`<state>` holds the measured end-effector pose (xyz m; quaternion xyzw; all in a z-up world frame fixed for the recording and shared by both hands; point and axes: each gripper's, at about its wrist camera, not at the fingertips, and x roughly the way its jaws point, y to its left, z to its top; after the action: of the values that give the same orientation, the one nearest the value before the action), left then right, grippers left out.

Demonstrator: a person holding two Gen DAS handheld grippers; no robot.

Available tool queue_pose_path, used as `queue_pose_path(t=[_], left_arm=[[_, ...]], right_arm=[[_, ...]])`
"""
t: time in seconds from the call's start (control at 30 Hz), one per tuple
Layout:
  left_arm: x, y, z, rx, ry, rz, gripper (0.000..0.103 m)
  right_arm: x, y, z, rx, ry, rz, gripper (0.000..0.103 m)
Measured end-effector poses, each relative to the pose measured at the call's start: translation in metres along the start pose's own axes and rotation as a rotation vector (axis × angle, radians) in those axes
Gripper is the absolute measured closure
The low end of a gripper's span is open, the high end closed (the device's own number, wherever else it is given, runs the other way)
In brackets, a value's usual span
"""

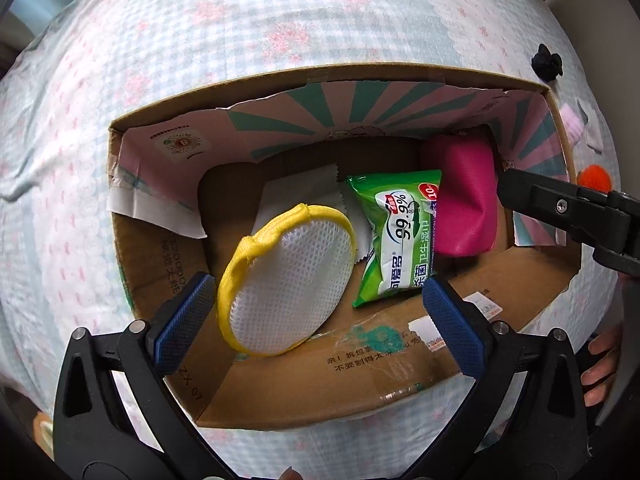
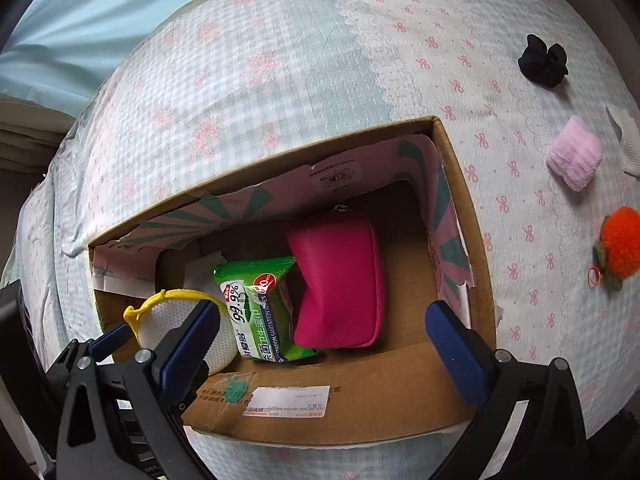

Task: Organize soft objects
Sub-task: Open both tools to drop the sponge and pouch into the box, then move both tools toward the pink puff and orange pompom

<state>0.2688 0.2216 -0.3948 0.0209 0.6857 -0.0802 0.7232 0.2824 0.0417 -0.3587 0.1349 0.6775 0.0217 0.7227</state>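
An open cardboard box (image 1: 320, 74) (image 2: 466, 208) stands on a checked bed cover. Inside lie a white mesh pad with a yellow rim (image 1: 286, 280) (image 2: 160, 320), a green wet-wipe pack (image 1: 400, 236) (image 2: 256, 308), a magenta pouch (image 1: 464, 196) (image 2: 340, 280) and a white sheet (image 1: 296, 190). My left gripper (image 1: 318, 304) hangs open over the box, its blue pads apart from the tilted mesh pad between them. My right gripper (image 2: 322, 328) is open above the pouch and the wipes, touching neither. It also shows at the right edge of the left wrist view.
On the cover to the right of the box lie a black scrunchie (image 2: 544, 65), a folded pink cloth (image 2: 576, 154), an orange pom-pom (image 2: 622, 242) and a white cloth (image 2: 630, 144). A person's fingers (image 1: 600, 364) show at the box's near right corner.
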Motion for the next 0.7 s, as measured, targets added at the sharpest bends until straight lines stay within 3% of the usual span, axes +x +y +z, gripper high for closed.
queue_pose_path(t=[0.33,0.7], left_arm=[[-0.057,-0.003,-0.027,-0.014,-0.101,0.021,0.0],[-0.183,-0.023,-0.084,-0.083,-0.326,0.021,0.0]], right_arm=[[-0.058,0.013,-0.027,-0.08,-0.105,-0.001,0.001],[-0.2,0.018,-0.092,-0.236,-0.38,-0.058,0.001]])
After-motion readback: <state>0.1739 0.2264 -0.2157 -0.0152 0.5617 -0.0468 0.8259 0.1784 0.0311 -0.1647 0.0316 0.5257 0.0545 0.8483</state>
